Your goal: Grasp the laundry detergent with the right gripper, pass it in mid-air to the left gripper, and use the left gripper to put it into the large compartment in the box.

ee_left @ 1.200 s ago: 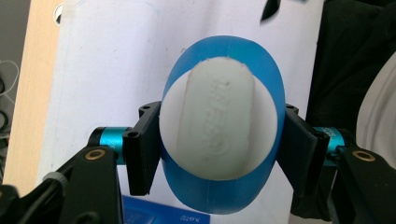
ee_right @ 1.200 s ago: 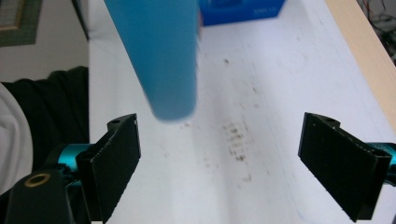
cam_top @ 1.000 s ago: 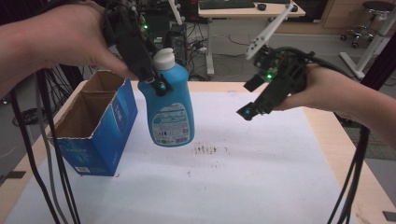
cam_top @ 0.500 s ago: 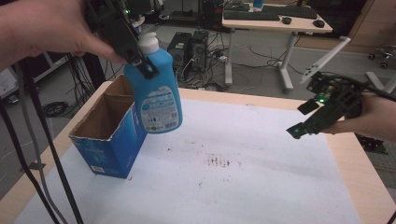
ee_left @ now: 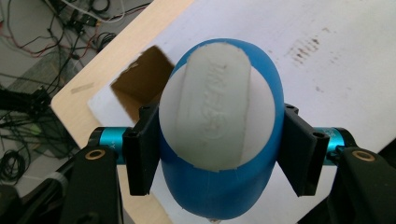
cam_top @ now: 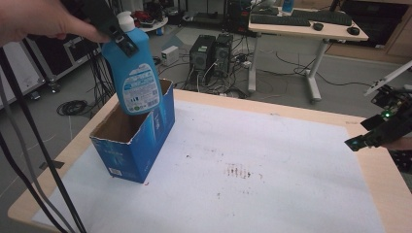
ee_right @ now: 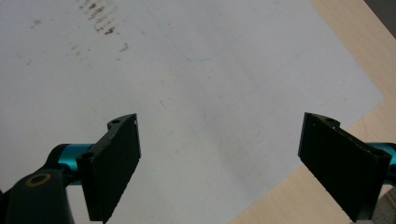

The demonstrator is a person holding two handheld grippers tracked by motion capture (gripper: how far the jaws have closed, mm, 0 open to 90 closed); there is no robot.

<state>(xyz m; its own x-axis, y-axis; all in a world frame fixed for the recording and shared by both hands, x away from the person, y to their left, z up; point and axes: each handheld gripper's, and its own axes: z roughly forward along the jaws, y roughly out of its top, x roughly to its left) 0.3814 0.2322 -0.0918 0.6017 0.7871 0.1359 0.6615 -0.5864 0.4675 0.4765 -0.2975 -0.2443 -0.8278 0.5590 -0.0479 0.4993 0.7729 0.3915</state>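
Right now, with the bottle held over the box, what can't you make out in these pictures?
- Blue detergent bottle: label print too small to read in the high view; in the left gripper view its white cap hides the body.
- Blue cardboard box: the floor inside is dark and partly behind the bottle in the high view.
- Left gripper: top edge cuts it off in the high view.
- Right gripper: right edge cuts off its hand.
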